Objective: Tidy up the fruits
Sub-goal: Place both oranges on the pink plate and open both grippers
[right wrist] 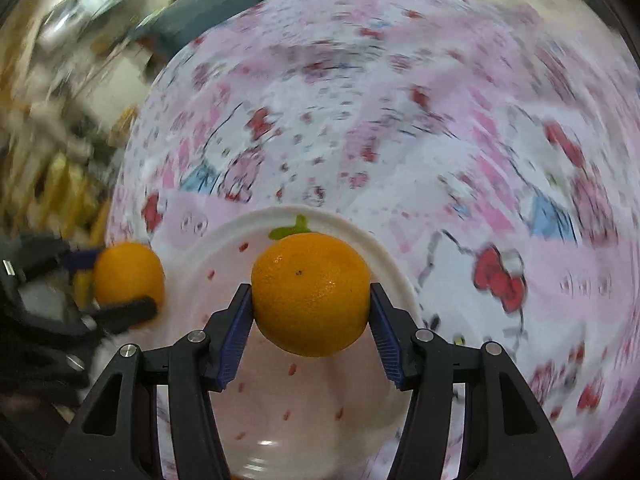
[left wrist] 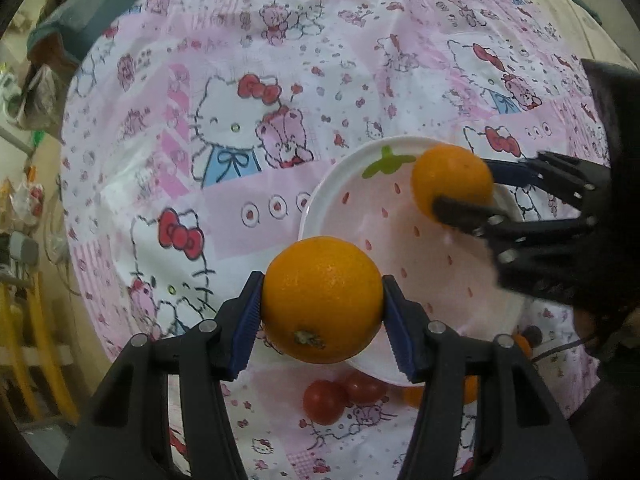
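Two oranges are being carried toward a white plate (left wrist: 320,208) printed with a pink strawberry and a green leaf. Neither fruit is resting on it yet, as far as the pictures show.

The larger orange (left wrist: 322,300) is sitting in the left gripper (left wrist: 320,312), whose blue-padded jaws are clenching it from both sides, stem scar facing the camera. In the left wrist view it is hanging at the plate's 8 o'clock edge, partly over the rim.

The smaller orange (left wrist: 452,184) is sitting in the right gripper (left wrist: 460,190), which is reaching in from 3 o'clock with its jaws pressing on the fruit, over the plate's 1 o'clock portion. In the right wrist view, which is blurring with motion, the same fruit is showing between the blue pads above the plate's far half, while the larger orange is appearing at 9 o'clock.

Beyond the plate's 6 o'clock edge in the left view, two small red tomatoes (left wrist: 340,396) are lying on the tablecloth (left wrist: 240,60), touching each other. Just beside them another orange fruit (left wrist: 416,396) is peeking out, mostly hidden by the gripper's finger.

The tablecloth is pink and white with cartoon cats.

Judging from this, the task is looking barely begun: the plate is holding nothing, two fruits are in transit, and at least three are waiting.
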`<control>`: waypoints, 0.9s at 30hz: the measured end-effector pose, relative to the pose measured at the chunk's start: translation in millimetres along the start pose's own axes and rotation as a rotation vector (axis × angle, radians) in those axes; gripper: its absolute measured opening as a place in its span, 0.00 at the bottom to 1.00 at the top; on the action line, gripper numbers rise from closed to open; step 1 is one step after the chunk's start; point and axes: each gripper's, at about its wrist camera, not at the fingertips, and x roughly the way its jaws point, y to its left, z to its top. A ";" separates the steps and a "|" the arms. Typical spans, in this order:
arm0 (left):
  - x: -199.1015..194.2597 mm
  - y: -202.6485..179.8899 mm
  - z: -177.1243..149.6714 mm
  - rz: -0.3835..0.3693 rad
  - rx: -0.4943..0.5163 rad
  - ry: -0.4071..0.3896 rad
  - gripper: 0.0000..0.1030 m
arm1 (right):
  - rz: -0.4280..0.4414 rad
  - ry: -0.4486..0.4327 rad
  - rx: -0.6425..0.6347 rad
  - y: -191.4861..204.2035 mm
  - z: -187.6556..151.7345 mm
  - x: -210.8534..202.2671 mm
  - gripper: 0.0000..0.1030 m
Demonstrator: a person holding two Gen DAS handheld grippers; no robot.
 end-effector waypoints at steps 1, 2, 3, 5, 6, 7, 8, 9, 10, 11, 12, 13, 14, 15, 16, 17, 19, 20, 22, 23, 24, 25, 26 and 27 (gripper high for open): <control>0.7 0.8 -0.3 0.000 -0.004 0.003 0.51 | -0.031 0.005 -0.056 6.0 -0.4 5.0 0.57; 1.1 1.2 -1.0 0.005 -0.005 0.003 0.51 | -0.048 0.012 -0.082 7.4 -0.9 10.4 0.57; 1.4 1.3 -1.5 0.012 -0.003 0.001 0.51 | -0.045 0.016 -0.083 6.1 -1.5 13.5 0.57; 1.9 1.5 -2.1 0.014 -0.004 0.000 0.51 | -0.032 0.007 -0.080 2.6 -0.8 15.5 0.58; 2.3 2.0 -2.4 0.014 -0.007 0.000 0.51 | -0.028 0.010 -0.077 1.8 -0.3 15.9 0.58; 2.6 2.2 -2.3 0.014 -0.009 0.001 0.51 | -0.023 0.016 -0.070 0.4 0.0 16.3 0.59; 2.9 2.3 -2.3 0.016 -0.010 0.001 0.51 | -0.015 0.015 -0.061 -1.3 -0.5 16.0 0.60; 3.2 1.9 -2.5 0.018 -0.010 0.000 0.51 | -0.009 0.012 -0.049 -3.3 -1.5 15.1 0.61; 3.1 2.1 -2.6 0.019 -0.009 -0.001 0.51 | -0.004 0.013 -0.038 -4.7 -2.4 15.0 0.62; 3.2 1.7 -2.5 0.020 -0.010 -0.004 0.51 | 0.004 0.017 -0.022 -5.5 -2.9 15.5 0.64; 2.9 1.5 -2.3 0.022 -0.009 -0.008 0.51 | 0.014 0.019 -0.015 -5.6 -3.3 14.2 0.66; 2.6 1.0 -1.6 0.023 -0.008 -0.014 0.51 | 0.026 0.022 -0.011 -5.0 -3.5 12.8 0.71; 2.5 0.7 -0.8 0.022 -0.009 -0.020 0.51 | 0.036 0.014 -0.009 -4.8 -2.9 9.3 0.77; 2.5 0.0 0.2 0.023 -0.009 -0.027 0.51 | 0.034 -0.007 -0.004 -5.5 -2.2 3.2 0.79; 2.9 -1.2 1.5 0.021 -0.008 -0.035 0.51 | 0.032 -0.021 0.004 -6.7 -1.7 -1.7 0.79; 4.1 -3.3 3.1 0.022 -0.002 -0.041 0.51 | 0.041 -0.035 0.022 -9.6 -1.4 -8.1 0.79; 7.7 -8.5 6.5 0.021 0.010 -0.044 0.51 | 0.057 -0.056 0.080 -20.0 -2.9 -24.3 0.79; 9.1 -10.8 8.4 0.013 0.013 -0.045 0.51 | 0.058 -0.070 0.105 -24.1 -4.0 -32.3 0.79; 11.7 -17.1 13.7 -0.001 0.026 -0.052 0.51 | 0.050 -0.097 0.151 -32.3 -7.1 -48.8 0.79; 12.6 -20.0 16.0 -0.003 0.033 -0.061 0.51 | 0.044 -0.107 0.173 -36.1 -8.8 -57.4 0.79; 13.6 -23.0 18.8 -0.001 0.039 -0.067 0.51 | 0.044 -0.121 0.201 -40.6 -11.6 -67.7 0.79; 15.2 -26.1 22.2 0.001 0.048 -0.078 0.51 | 0.043 -0.134 0.224 -44.2 -14.3 -76.5 0.79; 16.9 -28.1 24.8 0.004 0.054 -0.085 0.51 | 0.037 -0.144 0.252 -48.1 -17.3 -84.7 0.79; 19.0 -29.7 27.1 0.008 0.059 -0.090 0.51 | 0.039 -0.158 0.279 -51.6 -21.5 -91.7 0.79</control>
